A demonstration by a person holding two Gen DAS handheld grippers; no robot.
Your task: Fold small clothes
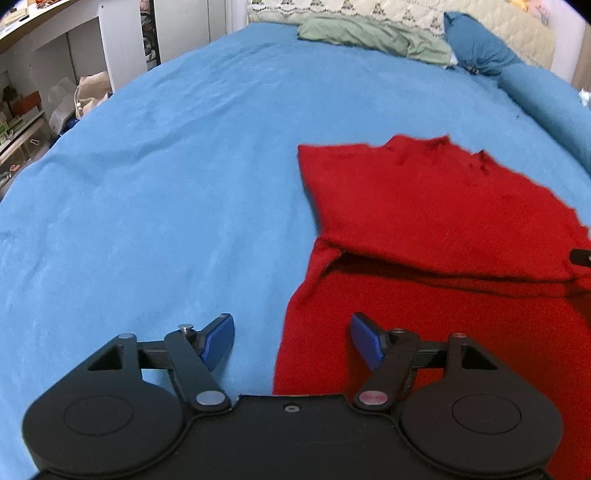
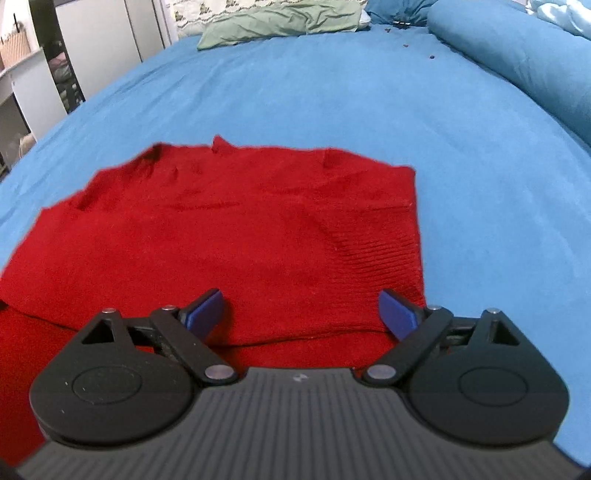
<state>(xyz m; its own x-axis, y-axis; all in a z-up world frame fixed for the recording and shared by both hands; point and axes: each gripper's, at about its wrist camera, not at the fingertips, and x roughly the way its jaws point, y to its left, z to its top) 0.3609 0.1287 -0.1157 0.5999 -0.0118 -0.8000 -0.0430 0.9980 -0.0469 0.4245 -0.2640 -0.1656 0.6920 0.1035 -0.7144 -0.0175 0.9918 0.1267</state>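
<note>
Two grippers hover over a blue bed [image 1: 166,166]. Left gripper [image 1: 291,341]: fingers spread, holding nothing, astride the left edge of the red sweater [image 1: 424,206]. Right gripper [image 2: 301,314]: fingers spread above the sweater's folded-over layer. Green cloth [image 2: 280,20] lies near the headboard.

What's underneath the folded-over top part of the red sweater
Under the folded flap of the red sweater lies more of the same sweater, spread on the blue bedsheet. Anything tucked deeper beneath the flap is covered and cannot be seen.
</note>
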